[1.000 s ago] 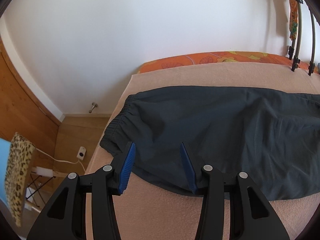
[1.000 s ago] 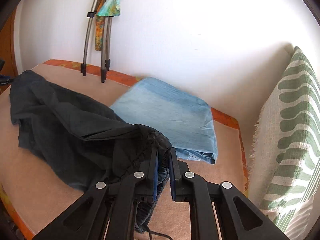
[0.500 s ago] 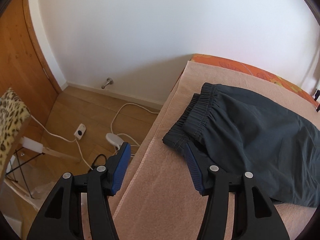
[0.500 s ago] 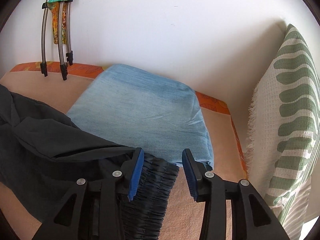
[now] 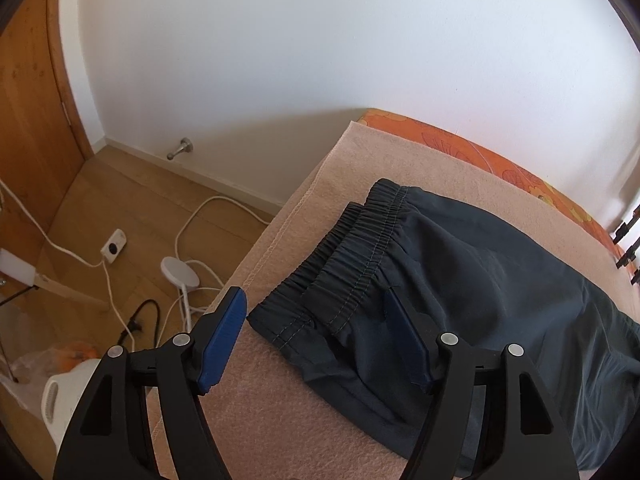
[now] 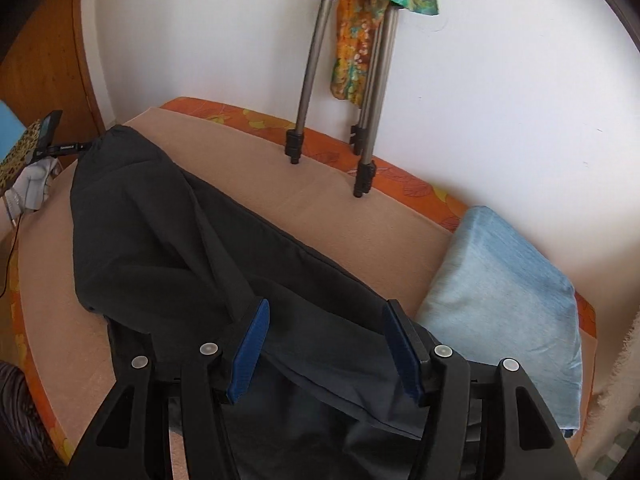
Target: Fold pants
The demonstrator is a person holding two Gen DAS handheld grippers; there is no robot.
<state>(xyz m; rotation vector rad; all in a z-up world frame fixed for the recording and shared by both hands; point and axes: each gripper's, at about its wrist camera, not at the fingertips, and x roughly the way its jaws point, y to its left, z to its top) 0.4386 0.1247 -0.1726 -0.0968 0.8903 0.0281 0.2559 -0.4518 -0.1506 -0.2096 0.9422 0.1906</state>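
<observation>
Lengthwise, pants [image 5: 500,280] cross bed [image 5: 360,160], waistband leftward; both grippers just spread, unladen.

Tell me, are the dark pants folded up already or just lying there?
Folded over once, it seems: at the waistband two elastic edges lie stacked. The pants still stretch long across the blanket, so folding isn't finished.

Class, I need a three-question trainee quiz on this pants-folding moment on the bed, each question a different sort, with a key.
1. True or false: the right gripper is clamped on the dark pants.
2. What lies beside the pants? A) folded light-blue cloth B) red towel C) a book
3. Fill in: the elastic ___ lies ahead of the left gripper.

Key: 1 false, its jaws have just been opening; 2 A; 3 waistband.
</observation>
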